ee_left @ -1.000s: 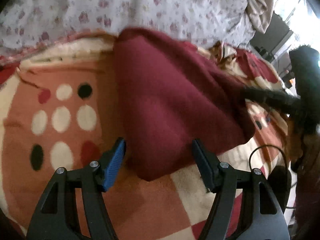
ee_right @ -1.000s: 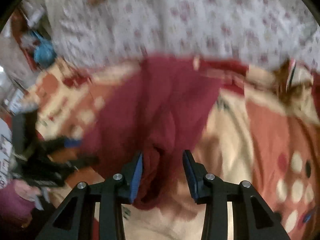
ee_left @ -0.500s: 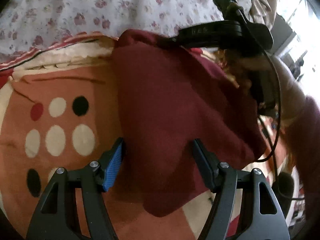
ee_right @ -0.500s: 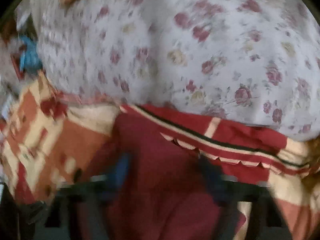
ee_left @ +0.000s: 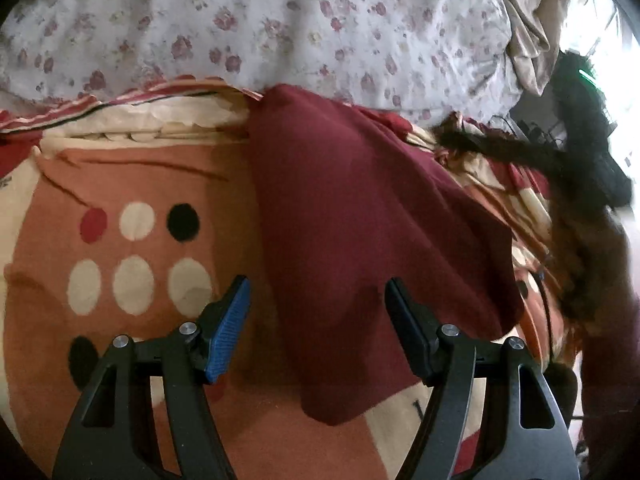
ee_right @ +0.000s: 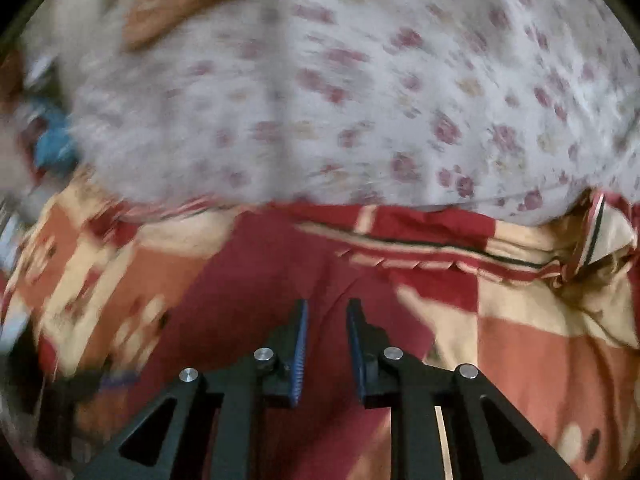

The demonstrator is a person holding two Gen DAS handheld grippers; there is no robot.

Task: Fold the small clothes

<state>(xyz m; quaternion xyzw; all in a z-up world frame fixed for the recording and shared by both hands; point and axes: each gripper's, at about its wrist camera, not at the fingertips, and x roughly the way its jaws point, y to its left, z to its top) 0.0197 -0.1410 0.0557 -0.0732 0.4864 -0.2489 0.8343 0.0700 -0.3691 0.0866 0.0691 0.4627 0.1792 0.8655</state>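
A dark red garment [ee_left: 360,220] lies spread on the patterned blanket [ee_left: 120,184], its far corner up against the floral sheet. My left gripper [ee_left: 316,300] hovers open over the garment's near part, one blue pad over the blanket and the other over the cloth. My right gripper [ee_right: 327,320] points at the garment [ee_right: 260,300] near its far edge. Its jaws are closing to a narrow gap; red cloth shows in the gap, and the pads do not visibly press it. In the left wrist view the right gripper [ee_left: 460,140] is a dark blur at the garment's far right edge.
A white floral sheet [ee_left: 280,20] [ee_right: 360,100] rises behind the blanket [ee_right: 540,340]. Beige fabric [ee_left: 528,20] hangs at the far right. A person's dark red sleeve [ee_left: 612,360] fills the right edge. Something blue [ee_right: 52,140] lies at the far left.
The right gripper's jaws have narrowed a lot. It went forward to the garment's far corner, then swung off to the right edge. The left gripper stays open over the near part.
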